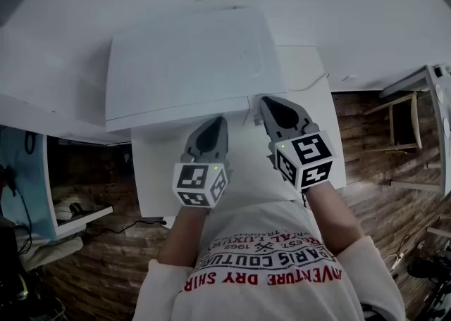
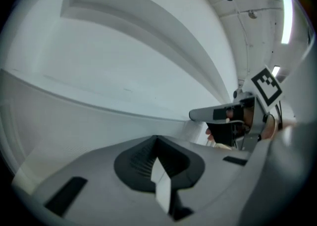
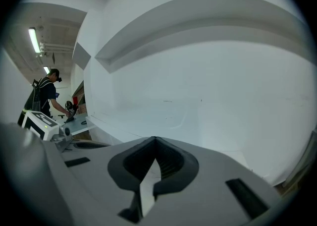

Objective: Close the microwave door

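The white microwave stands on a white table, seen from above; its front faces me. In both gripper views its white front fills the picture and looks flush, with no gap showing. My left gripper is shut and empty, its tip just short of the front edge. Further right, my right gripper is also shut and empty, with its tip at the front's right end. The jaws meet at a point in the left gripper view and the right gripper view.
The floor around the table is wooden planks. A chair and a white table edge stand to the right. A desk with cables is at the left. A person works at a far bench.
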Demonstrator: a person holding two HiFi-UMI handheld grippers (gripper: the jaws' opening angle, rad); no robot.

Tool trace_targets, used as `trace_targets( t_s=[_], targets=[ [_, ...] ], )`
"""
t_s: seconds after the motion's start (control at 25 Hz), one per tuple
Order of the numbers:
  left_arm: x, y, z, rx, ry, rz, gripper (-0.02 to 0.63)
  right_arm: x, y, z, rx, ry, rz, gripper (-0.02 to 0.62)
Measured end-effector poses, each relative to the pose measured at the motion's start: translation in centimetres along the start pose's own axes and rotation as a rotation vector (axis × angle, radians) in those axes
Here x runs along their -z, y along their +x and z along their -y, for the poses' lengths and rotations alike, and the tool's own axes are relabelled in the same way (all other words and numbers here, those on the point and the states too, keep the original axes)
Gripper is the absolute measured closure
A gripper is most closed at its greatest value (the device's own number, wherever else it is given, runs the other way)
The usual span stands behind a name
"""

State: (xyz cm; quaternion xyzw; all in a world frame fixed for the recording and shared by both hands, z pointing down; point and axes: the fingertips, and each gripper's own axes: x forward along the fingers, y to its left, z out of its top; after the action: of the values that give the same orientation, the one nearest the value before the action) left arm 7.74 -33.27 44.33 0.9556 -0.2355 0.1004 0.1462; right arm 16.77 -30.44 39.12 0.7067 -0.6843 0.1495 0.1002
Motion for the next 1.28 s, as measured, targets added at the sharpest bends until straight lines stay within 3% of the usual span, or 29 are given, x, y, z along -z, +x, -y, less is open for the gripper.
trace_targets(
  t_s=[0.36,0.6,0.8,1.28],
  targets=[
    [-4.0,-4.3,1.8,-0.001,0.119,0.126,0.607,-1.3,-2.2,-2.4,0.031,-0.003,0.122,0.583],
    [-5.6,-7.3,2.2,-0.017,0.19,0.179,0.607,0.3,-4.2,-4.9,0.061,0.013,0.192,0.583],
    [-4.8,-9.1,1.8,-0.02,0.173,0.177,0.607,2.2,-5.3,-5.9,0.108,0.022,0.226,0.583],
    [-3.3,-10.6,1.9,-0.016,0.137,0.168,0.607,3.9,-5.7,-7.8,0.077,-0.004,0.216,0.583]
  ],
)
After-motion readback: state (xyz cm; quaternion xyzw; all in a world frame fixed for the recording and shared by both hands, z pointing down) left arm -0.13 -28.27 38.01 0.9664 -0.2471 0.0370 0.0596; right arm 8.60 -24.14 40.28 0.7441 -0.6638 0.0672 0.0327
